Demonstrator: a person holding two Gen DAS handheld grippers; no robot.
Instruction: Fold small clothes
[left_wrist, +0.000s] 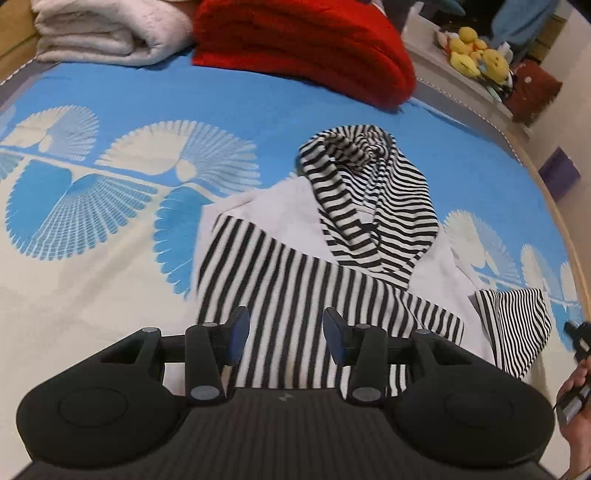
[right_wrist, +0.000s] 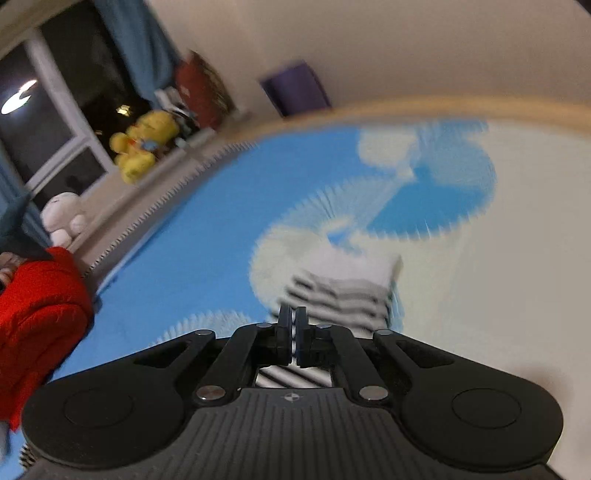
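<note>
A small black-and-white striped hooded garment (left_wrist: 317, 258) with a white body lies on the blue and cream patterned bedspread (left_wrist: 110, 229). One striped sleeve is folded across the body and the hood points away. My left gripper (left_wrist: 284, 328) is open and empty, hovering just over the folded sleeve. My right gripper (right_wrist: 291, 325) is shut on a striped sleeve (right_wrist: 340, 295) of the garment and holds it lifted; the right wrist view is motion-blurred. In the left wrist view that sleeve (left_wrist: 513, 325) hangs raised at the right, beside the right gripper's hand (left_wrist: 576, 384).
A folded red blanket (left_wrist: 306, 48) and a folded white towel (left_wrist: 103, 33) lie at the far edge of the bed. Yellow plush toys (left_wrist: 476, 55) sit on a ledge beyond. The wooden bed edge (left_wrist: 554, 206) runs along the right.
</note>
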